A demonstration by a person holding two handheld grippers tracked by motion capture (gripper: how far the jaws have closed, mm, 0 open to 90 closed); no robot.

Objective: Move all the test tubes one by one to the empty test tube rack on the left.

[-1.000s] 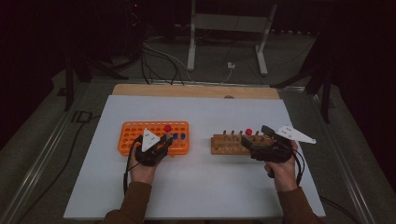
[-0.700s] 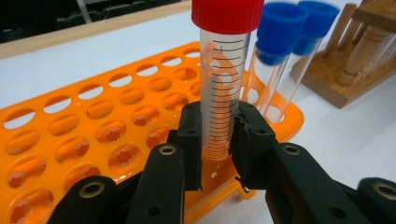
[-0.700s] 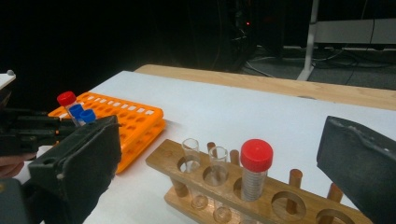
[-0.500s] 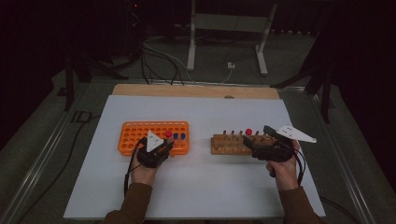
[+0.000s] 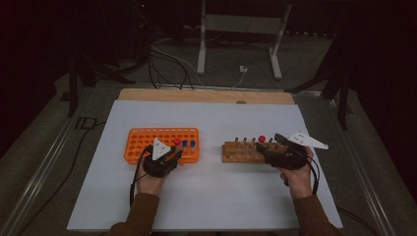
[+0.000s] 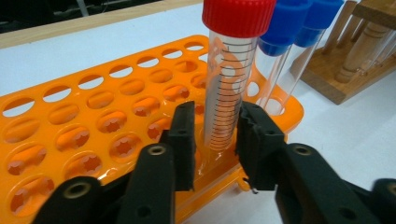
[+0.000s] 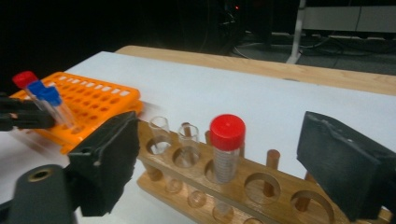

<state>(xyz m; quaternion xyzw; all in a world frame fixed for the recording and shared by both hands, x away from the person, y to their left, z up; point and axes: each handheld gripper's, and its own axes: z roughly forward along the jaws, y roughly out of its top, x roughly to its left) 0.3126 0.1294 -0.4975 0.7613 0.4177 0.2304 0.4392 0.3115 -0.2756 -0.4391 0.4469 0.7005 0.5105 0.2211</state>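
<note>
High view: the left gripper [image 5: 173, 156] sits at the near edge of the orange rack [image 5: 147, 140], by a red-capped tube [image 5: 177, 141] standing beside two blue-capped tubes [image 5: 188, 143]. The right gripper [image 5: 269, 147] reaches the wooden rack [image 5: 241, 153], where a second red-capped tube [image 5: 262, 139] stands. White table [image 5: 221, 196] lies bare all around.

Left gripper view: the clear, graduated red-capped tube [image 6: 231, 79] stands upright in a rack hole near the rack's end. The jaws flank its lower part; they have just been opening, with narrow gaps showing on both sides.

Right gripper view: the second red-capped tube [image 7: 227, 147] stands between the widely parted jaws, which have just been closing, untouched.
</note>
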